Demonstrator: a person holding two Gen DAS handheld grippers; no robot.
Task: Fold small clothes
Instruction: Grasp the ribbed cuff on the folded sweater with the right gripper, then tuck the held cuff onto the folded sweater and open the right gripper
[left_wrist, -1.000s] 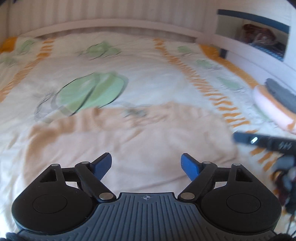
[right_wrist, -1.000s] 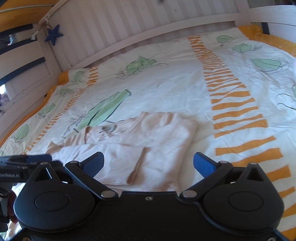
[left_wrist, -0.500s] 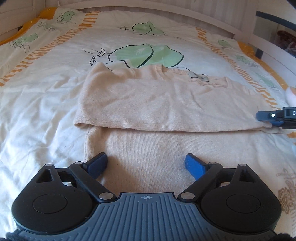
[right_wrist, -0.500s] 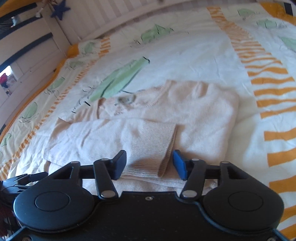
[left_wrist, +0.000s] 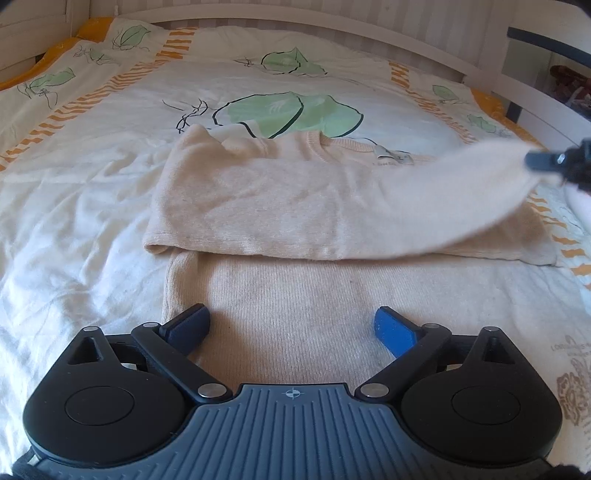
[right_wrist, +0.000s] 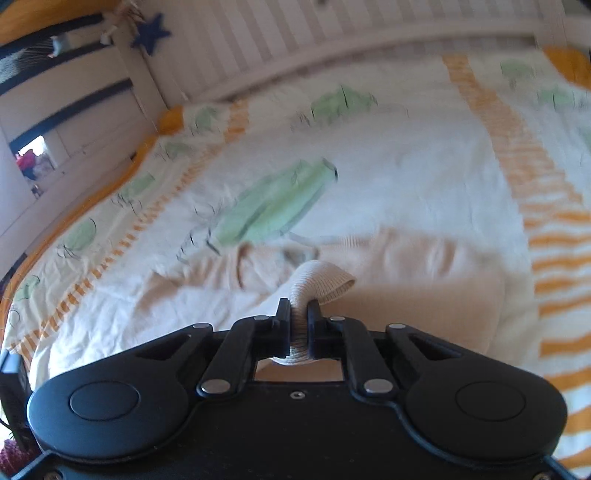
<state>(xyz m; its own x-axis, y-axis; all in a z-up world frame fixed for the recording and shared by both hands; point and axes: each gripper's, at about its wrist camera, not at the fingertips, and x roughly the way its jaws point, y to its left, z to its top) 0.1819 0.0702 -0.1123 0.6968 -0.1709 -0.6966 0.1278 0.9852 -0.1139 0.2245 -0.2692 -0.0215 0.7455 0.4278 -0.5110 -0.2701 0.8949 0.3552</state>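
Observation:
A cream knitted sweater (left_wrist: 295, 206) lies flat on the bed, its hem nearest my left gripper (left_wrist: 291, 325). That gripper hovers low over the hem with its jaws still opening wide; fabric lies under them and the pads (left_wrist: 391, 328) press on nothing. My right gripper (right_wrist: 298, 314) is shut on the ribbed cuff (right_wrist: 321, 277) of a sleeve. In the left wrist view the sleeve (left_wrist: 461, 192) rises off the sweater's body toward the right gripper (left_wrist: 546, 160) at the right edge. The sweater's body (right_wrist: 424, 280) is blurred in the right wrist view.
The bed cover (left_wrist: 92, 166) is white with green leaves and orange stripes. A slatted white headboard (right_wrist: 295, 40) runs along the far side. A shelf unit (left_wrist: 546, 74) stands at the right, and a printed white cloth (left_wrist: 572, 387) lies near the right corner.
My right gripper closed on the sleeve cuff and lifted it off the sweater. My left gripper came down close over the hem and its jaws spread wider.

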